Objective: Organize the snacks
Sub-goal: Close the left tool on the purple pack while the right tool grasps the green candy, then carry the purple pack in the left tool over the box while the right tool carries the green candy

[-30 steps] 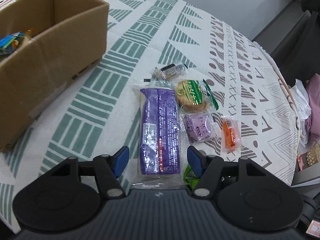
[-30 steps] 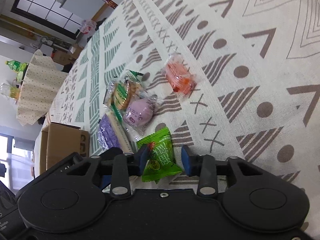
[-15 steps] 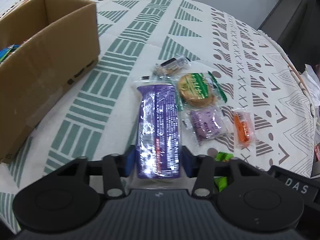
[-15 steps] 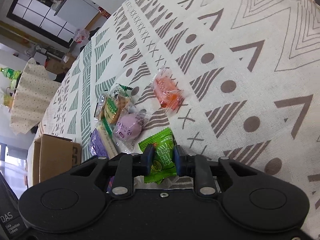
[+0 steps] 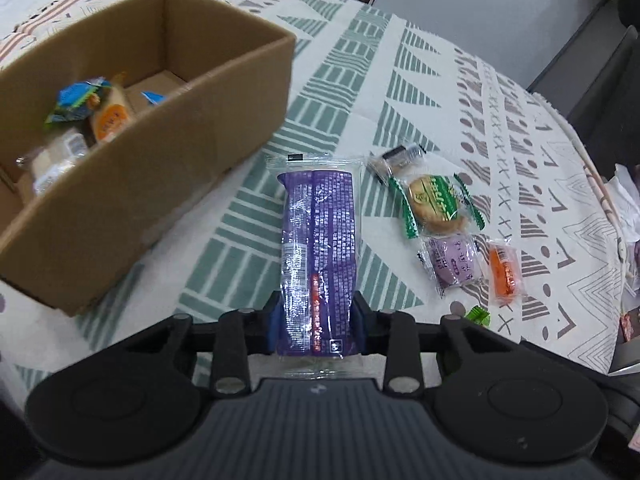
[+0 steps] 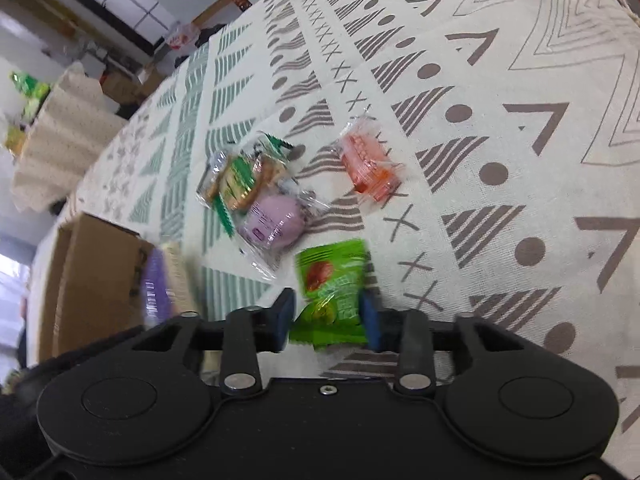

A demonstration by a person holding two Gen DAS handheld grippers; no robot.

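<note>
Beside the cardboard box [image 5: 160, 184], part-filled, left tool [image 5: 316, 326] had just clamped the purple pack [image 5: 320, 248], right tool [image 6: 326, 318] the green packet [image 6: 334, 284]; four snacks remained.

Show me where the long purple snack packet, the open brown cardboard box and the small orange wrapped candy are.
Long purple snack packet [image 5: 320, 240], left wrist view, middle of its printed face.
Open brown cardboard box [image 5: 160, 168], left wrist view, outer side wall.
Small orange wrapped candy [image 5: 505, 270], left wrist view, centre of the wrapper.
</note>
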